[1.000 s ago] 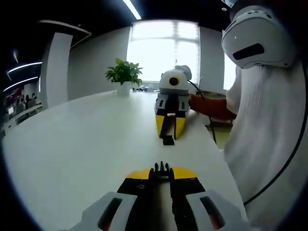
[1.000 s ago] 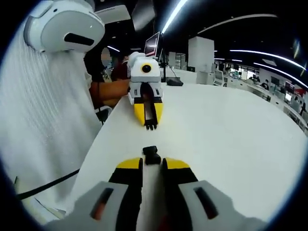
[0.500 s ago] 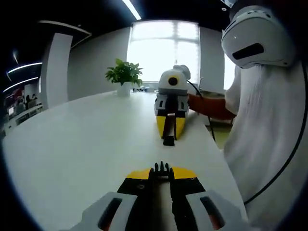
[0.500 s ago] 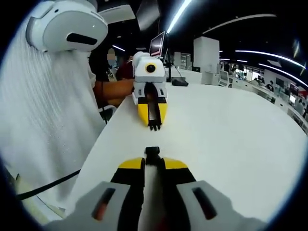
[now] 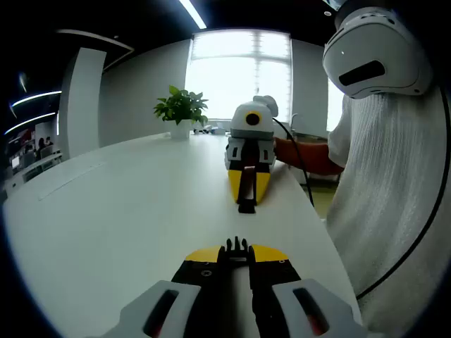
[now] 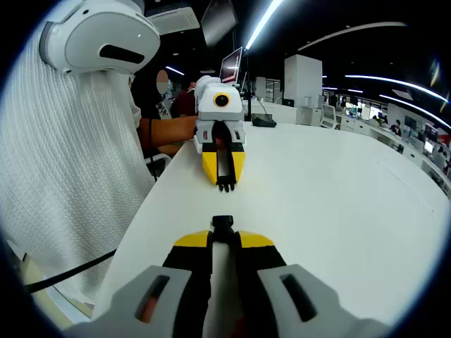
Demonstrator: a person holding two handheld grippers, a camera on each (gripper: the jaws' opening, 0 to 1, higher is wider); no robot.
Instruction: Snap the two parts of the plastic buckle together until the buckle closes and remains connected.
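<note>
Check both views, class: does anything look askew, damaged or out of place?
Nothing stands out. The left gripper holds the pronged buckle half, the right gripper the socket half, facing each other, apart, above the white table.

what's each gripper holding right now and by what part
The left gripper pinches the pronged buckle half by its rear, prongs sticking forward. The right gripper pinches the socket half by its rear, open end forward.

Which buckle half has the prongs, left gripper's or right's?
The left gripper's buckle half: three prongs stick out. The right gripper's half ends blunt.
</note>
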